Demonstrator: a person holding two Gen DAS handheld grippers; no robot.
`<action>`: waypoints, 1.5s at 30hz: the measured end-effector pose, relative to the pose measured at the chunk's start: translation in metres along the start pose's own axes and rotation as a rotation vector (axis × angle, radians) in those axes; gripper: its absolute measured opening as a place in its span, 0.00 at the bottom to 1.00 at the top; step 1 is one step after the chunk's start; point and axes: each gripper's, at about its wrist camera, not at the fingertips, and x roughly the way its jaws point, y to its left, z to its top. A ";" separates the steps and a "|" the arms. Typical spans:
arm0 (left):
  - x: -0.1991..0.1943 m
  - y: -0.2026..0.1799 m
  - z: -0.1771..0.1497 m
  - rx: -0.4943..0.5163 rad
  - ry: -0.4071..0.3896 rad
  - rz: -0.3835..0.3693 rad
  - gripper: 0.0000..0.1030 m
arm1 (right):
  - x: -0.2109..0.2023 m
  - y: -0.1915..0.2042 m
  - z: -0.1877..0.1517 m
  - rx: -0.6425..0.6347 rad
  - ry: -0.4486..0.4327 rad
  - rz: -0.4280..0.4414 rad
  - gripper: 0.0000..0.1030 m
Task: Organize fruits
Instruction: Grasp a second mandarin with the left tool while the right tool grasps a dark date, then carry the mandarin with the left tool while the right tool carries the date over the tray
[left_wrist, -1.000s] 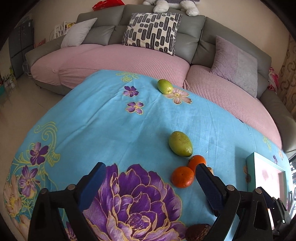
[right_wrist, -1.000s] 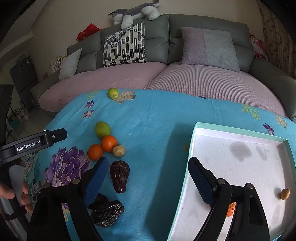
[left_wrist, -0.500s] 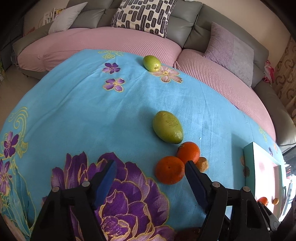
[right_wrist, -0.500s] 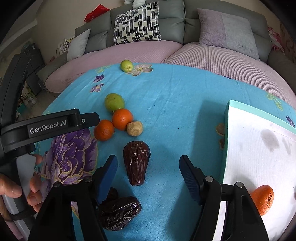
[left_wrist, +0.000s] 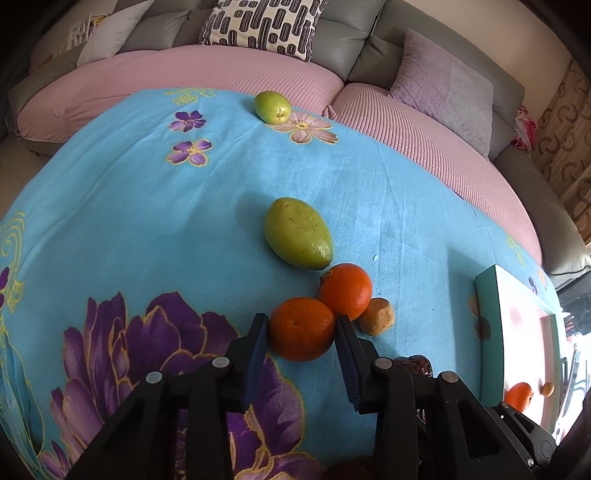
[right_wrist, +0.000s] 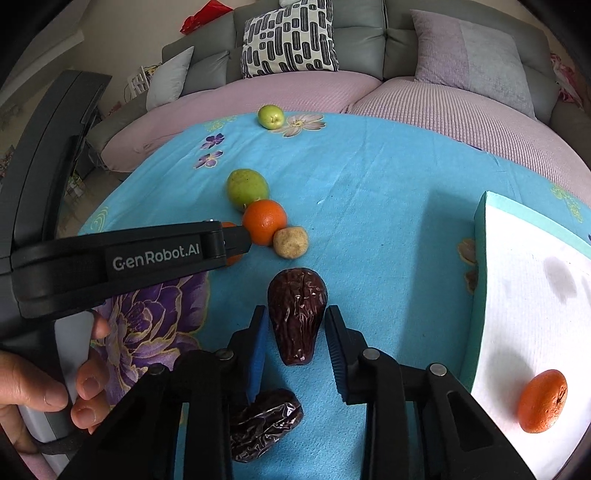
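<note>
Barely begun: one orange (right_wrist: 542, 400) in tray (right_wrist: 480, 258) at 4 o'clock, left gripper (left_wrist: 301, 328) pinching tangerine (left_wrist: 301, 328), right gripper (right_wrist: 295, 321) narrowed around date (right_wrist: 296, 314), others loose.

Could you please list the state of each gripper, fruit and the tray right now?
left gripper: fingers closed against the near orange, on the cloth.
right gripper: fingers astride the upright date, small gaps showing.
far orange: loose, touching the near one.
mango: lying free.
small green fruit: alone at the far edge.
second date: lying loose.
tray: holds one orange.
</note>
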 end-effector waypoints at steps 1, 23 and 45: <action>0.000 -0.001 0.000 0.003 -0.002 0.001 0.37 | 0.000 0.000 0.000 -0.001 0.000 0.000 0.31; -0.078 -0.024 0.008 0.056 -0.208 -0.034 0.37 | -0.057 -0.017 0.004 0.046 -0.156 -0.037 0.31; -0.068 -0.104 -0.014 0.252 -0.168 -0.076 0.37 | -0.114 -0.102 -0.020 0.236 -0.214 -0.172 0.31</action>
